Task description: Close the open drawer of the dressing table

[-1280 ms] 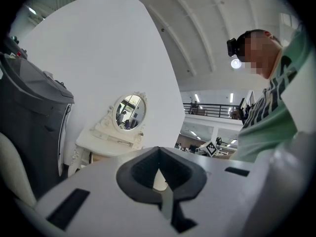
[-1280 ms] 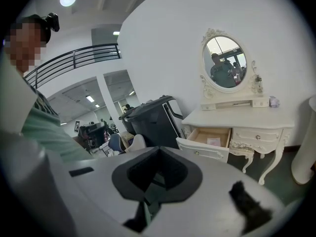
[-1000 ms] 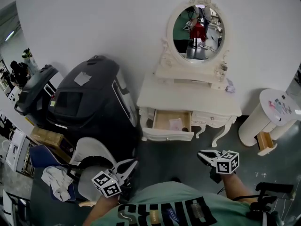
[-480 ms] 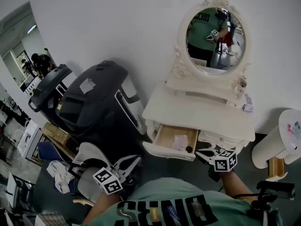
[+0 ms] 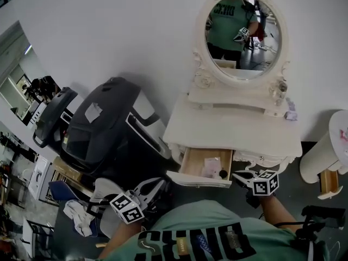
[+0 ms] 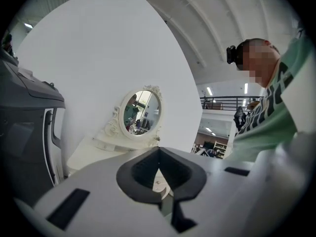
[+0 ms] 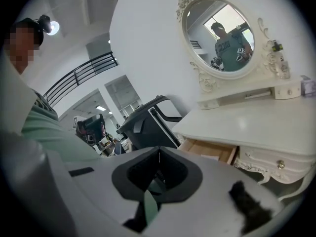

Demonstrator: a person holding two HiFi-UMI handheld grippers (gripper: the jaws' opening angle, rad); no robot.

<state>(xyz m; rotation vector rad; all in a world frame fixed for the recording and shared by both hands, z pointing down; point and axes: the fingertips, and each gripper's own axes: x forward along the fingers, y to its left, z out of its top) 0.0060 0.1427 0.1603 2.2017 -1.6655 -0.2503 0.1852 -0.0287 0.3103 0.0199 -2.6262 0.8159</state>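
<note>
The white dressing table (image 5: 234,129) with its oval mirror (image 5: 243,30) stands against the wall. Its left drawer (image 5: 194,165) is pulled out, and the white front panel (image 5: 198,179) faces me. My right gripper (image 5: 239,176) is shut and empty, just right of the drawer front's right end, apart from it. In the right gripper view the open drawer (image 7: 210,150) lies ahead beyond the closed jaws (image 7: 159,154). My left gripper (image 5: 157,185) is shut and empty, left of and below the drawer front. The left gripper view shows its jaws (image 6: 159,156) closed, with the dressing table (image 6: 94,154) farther off.
A pink packet (image 5: 211,167) and a small dark object (image 5: 223,174) lie in the drawer. A large black machine (image 5: 109,129) stands close on the table's left. A white cylinder (image 5: 326,151) is at the right, and a chair with cloth (image 5: 81,216) at the lower left.
Both grippers and my view have moved closer to the dressing table. The right gripper now sits beside the drawer front's right end. The drawer stays open.
</note>
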